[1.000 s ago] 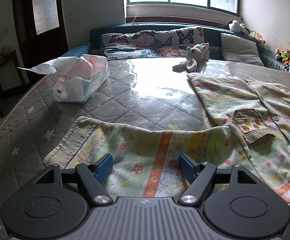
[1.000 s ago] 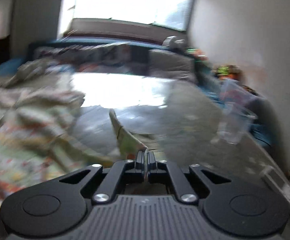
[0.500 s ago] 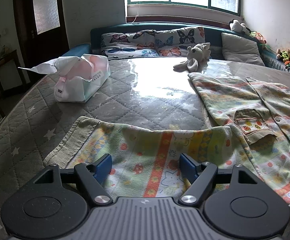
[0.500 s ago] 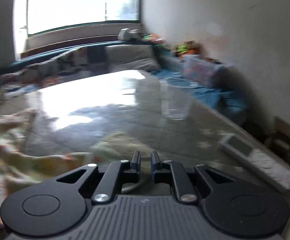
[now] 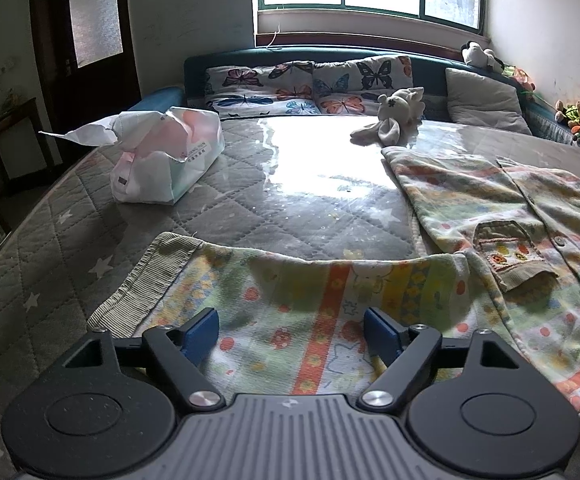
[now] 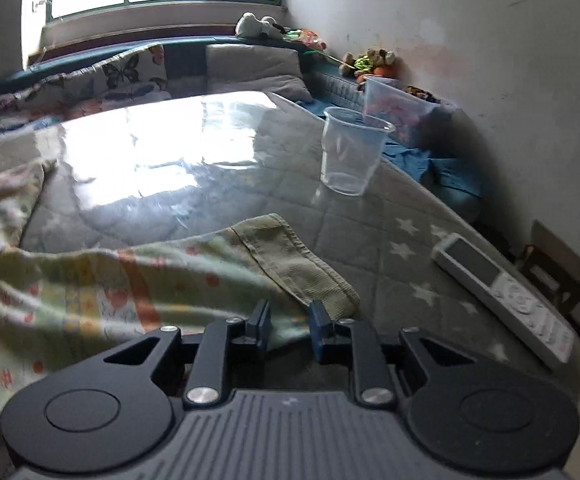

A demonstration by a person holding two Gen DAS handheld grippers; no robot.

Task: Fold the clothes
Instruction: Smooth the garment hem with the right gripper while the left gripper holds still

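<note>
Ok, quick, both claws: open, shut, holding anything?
Left claw: wide open over the garment's sleeve, gripping nothing.
Right claw: has just been opening, slightly parted, other sleeve's cuff released.

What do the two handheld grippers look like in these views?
The left gripper and the right gripper match: ribbed grey body, two round black discs, black linkage arms with silver pivot bolts, blue pads on the fingers. No cables, hands or sleeves show.

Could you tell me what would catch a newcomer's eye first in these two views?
Probably the bright patterned garment spread over the grey quilted bed, with one sleeve lying under the open left gripper. Next, the torn tissue pack on the bed's left side. In the right wrist view, a clear plastic cup stands past the other sleeve's cuff, with a white remote to its right.
</note>
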